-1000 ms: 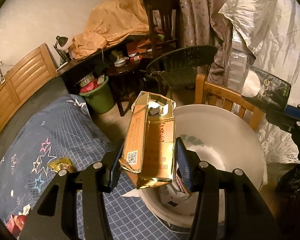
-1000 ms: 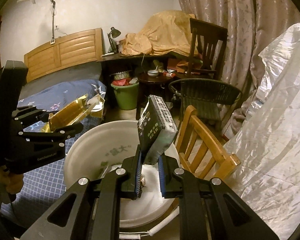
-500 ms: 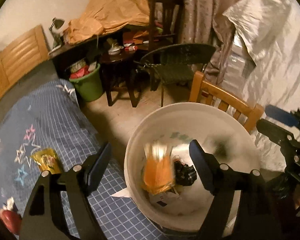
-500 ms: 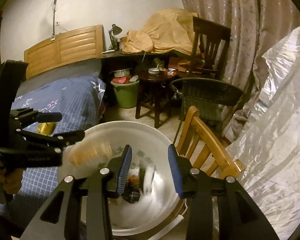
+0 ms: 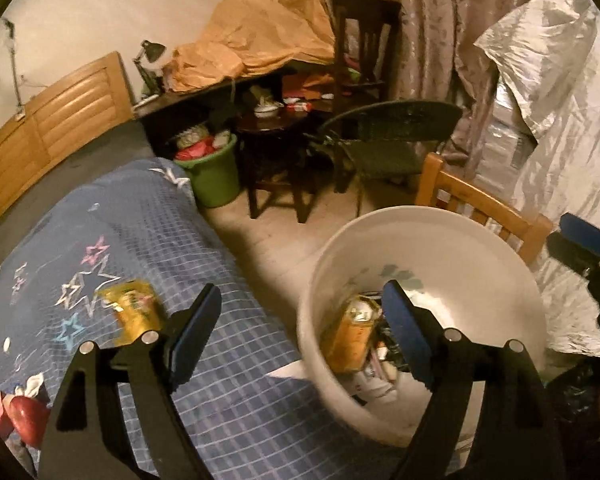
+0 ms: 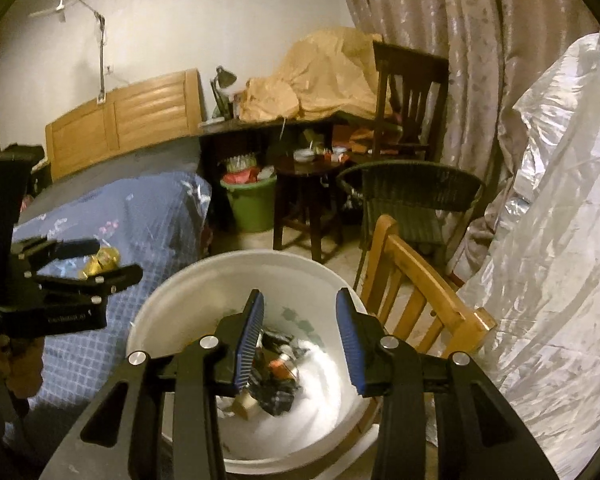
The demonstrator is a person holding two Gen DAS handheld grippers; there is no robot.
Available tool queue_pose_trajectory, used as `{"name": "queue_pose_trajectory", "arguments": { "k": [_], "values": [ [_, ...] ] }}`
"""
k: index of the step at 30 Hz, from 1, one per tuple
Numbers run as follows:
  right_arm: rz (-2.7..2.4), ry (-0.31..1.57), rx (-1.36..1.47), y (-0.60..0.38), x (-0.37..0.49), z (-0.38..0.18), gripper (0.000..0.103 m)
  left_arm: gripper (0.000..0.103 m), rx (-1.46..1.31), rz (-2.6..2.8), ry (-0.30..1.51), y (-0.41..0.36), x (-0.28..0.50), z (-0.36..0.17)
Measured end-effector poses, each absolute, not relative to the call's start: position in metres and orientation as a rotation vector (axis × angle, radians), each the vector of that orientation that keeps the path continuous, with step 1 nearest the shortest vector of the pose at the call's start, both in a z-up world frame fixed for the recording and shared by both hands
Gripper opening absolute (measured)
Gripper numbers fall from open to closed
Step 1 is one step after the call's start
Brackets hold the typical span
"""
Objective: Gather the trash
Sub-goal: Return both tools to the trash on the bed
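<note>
A white bucket (image 5: 420, 216) (image 6: 260, 258) stands beside the bed. In it lie a gold carton (image 5: 354, 336) and a dark packet (image 6: 276, 396) among other trash. My left gripper (image 5: 302, 292) hovers over the bucket's near rim and the bed edge; its jaws are opening with nothing between them. My right gripper (image 6: 300, 295) hangs open over the bucket, empty. A gold wrapper (image 5: 134, 312) (image 6: 102, 260) lies on the blue quilt (image 5: 140, 240), left of the left gripper (image 6: 118, 259).
A wooden chair (image 5: 480, 204) stands just behind the bucket, with a silver sheet (image 5: 560, 100) to its right. Farther back are a dark wicker chair (image 5: 396, 136), a dark stool and a full green bucket (image 5: 216, 176). A red object (image 5: 28, 416) lies on the quilt's near left.
Both grippers opened. The gold carton dropped from the left one and the dark packet from the right one into the white bucket. The left gripper shifted left toward the bed.
</note>
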State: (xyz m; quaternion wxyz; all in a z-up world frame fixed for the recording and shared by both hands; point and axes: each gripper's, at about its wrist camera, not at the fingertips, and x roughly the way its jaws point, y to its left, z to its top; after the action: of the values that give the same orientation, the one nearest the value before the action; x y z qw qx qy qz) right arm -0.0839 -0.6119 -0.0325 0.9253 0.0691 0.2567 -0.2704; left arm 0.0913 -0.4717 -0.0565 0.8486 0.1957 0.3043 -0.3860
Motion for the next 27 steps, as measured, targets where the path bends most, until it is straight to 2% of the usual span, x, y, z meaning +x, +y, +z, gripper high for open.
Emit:
{"name": "queue_pose_trajectory", "arguments": {
  "k": [4,7,9,27],
  "values": [
    [-0.552,0.452,0.128,-0.589,-0.085,-0.028,0.039,0.08,0.382,-0.753,0.614,-0.443,0.096,-0.055],
    [-0.535,0.418,0.095,-0.567,-0.081,-0.028,0.039,0.085,0.34,-0.707,0.599,-0.415,0.101,-0.052],
    [-0.512,0.415,0.083,-0.552,-0.075,-0.029,0.039,0.085,0.319,-0.684,0.598,-0.399,0.103,-0.051],
    [-0.265,0.536,0.042,-0.414,0.024,-0.062,0.039,0.089,0.135,-0.455,0.645,-0.205,0.117,-0.061]
  ]
}}
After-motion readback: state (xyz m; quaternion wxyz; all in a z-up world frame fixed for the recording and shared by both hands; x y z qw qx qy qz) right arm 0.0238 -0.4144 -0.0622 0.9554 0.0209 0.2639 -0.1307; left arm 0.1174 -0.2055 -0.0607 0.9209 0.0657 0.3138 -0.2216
